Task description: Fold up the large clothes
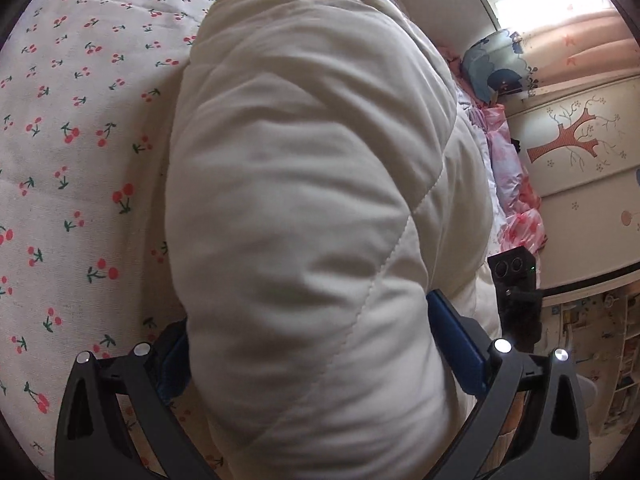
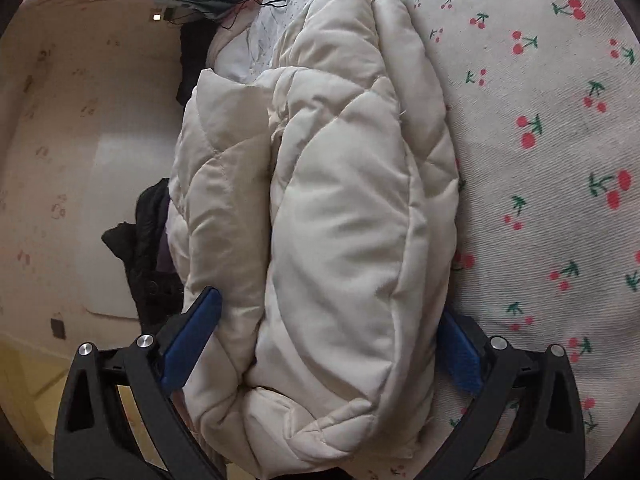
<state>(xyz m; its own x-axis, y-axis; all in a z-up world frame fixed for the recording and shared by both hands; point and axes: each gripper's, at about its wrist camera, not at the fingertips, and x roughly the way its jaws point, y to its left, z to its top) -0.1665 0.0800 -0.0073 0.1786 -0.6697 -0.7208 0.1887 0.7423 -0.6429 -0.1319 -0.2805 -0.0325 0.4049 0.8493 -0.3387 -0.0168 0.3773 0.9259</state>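
1. The left claw (image 1: 316, 344) stands wide, its blue pads on either side of a thick fold of the cream quilted coat (image 1: 304, 200); the padding fills the gap, so it looks clamped on the bundle.
2. The right claw (image 2: 328, 340) is equally wide and straddles the stacked layers of the same coat (image 2: 332, 216), pads pressed against both flanks.
3. The coat lies bunched and partly folded on the bed, running away from both claws toward the headboard end.
4. Risk, as I judge it: the puffy filling may spring back and slide out from the smooth pads, or only the outer layer is held and the inner folds sag loose when lifted.
5. The cherry-print bedsheet (image 2: 540, 140) is soft and could drag along with the coat.
6. Beyond: a dark garment (image 2: 148, 248) at the bed's edge, pink bedding (image 1: 516, 200), and a tree-painted wardrobe (image 1: 576, 140).
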